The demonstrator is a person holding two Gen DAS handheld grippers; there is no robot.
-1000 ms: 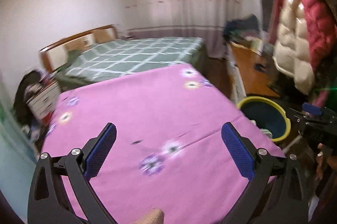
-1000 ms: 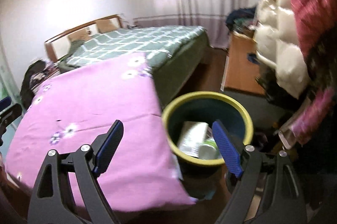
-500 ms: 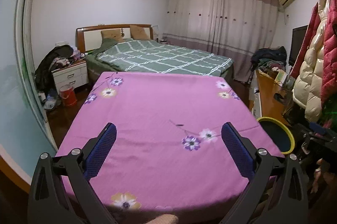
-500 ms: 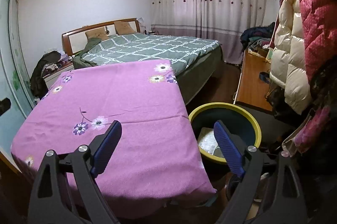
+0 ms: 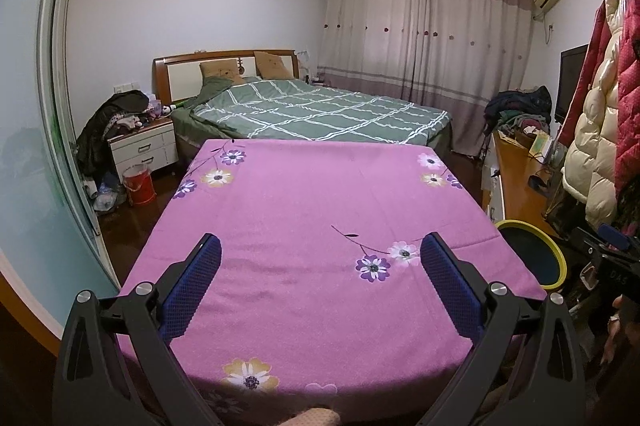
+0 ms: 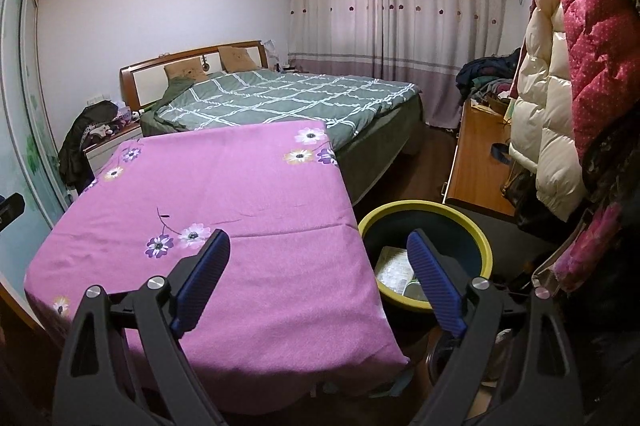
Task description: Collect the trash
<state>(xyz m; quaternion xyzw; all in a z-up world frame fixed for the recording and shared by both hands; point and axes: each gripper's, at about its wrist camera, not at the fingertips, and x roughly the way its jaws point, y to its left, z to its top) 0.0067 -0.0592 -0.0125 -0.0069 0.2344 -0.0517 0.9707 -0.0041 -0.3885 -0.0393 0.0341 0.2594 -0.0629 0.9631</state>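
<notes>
Only readable bit: "DAS" in pale letters on the black body of the right gripper, seen at the right edge of the left wrist view. Printed paper in the yellow-rimmed bin too blurry to read. Nothing else legible anywhere.
</notes>
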